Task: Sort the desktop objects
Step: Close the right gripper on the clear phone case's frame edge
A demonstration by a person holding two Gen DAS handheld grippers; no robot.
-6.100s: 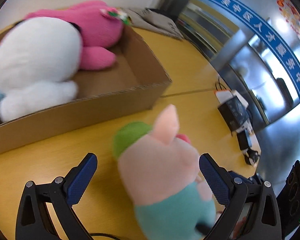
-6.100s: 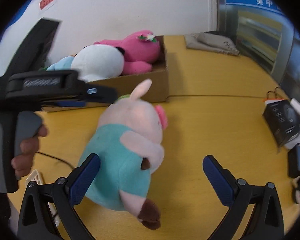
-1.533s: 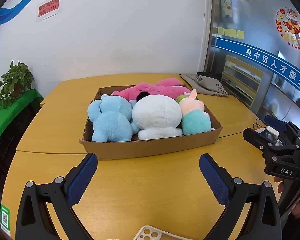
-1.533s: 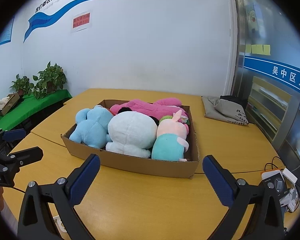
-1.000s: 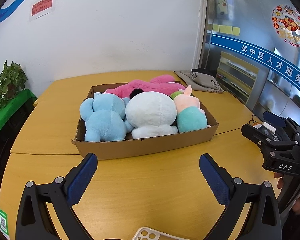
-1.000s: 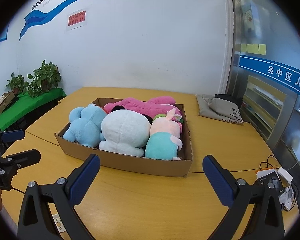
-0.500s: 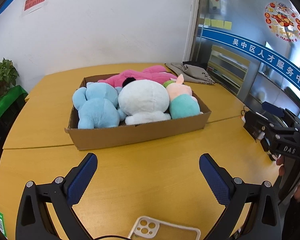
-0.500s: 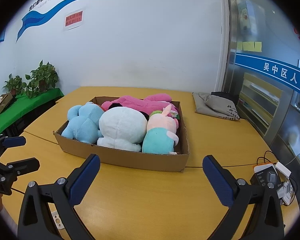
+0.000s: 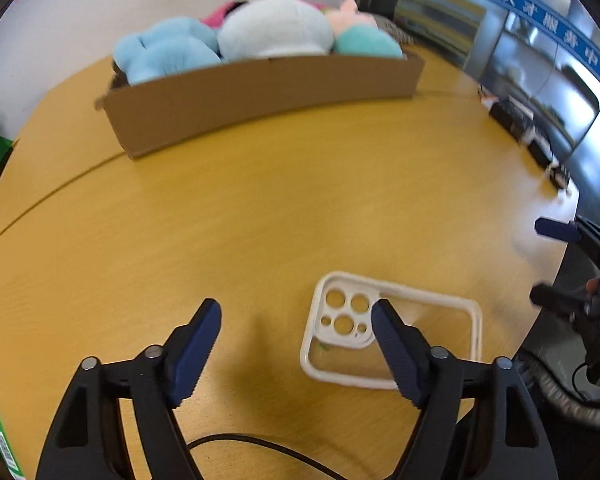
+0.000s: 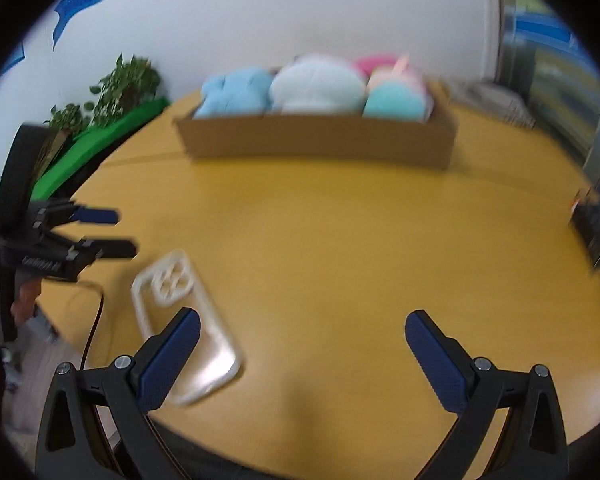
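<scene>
A cardboard box (image 9: 260,92) at the far side of the yellow table holds a blue plush (image 9: 164,52), a white plush (image 9: 276,32), a pink-and-teal pig plush (image 9: 360,36) and a pink plush behind them. The box also shows in the right wrist view (image 10: 320,140). A clear white phone case (image 9: 392,340) lies on the table near me, just right of my left gripper (image 9: 296,320), which is open and empty. In the right wrist view the case (image 10: 180,312) lies by the left finger of my right gripper (image 10: 300,336), open and empty.
A black cable (image 9: 260,448) runs along the near table edge. Black electronics (image 9: 516,120) sit at the table's right edge. Potted plants on a green surface (image 10: 112,92) stand at the left. A grey cloth (image 10: 496,104) lies behind the box.
Both grippers have dropped low toward the table and tilted down. The phone case now lies close in front of them. The left gripper's jaws stand narrower than before.
</scene>
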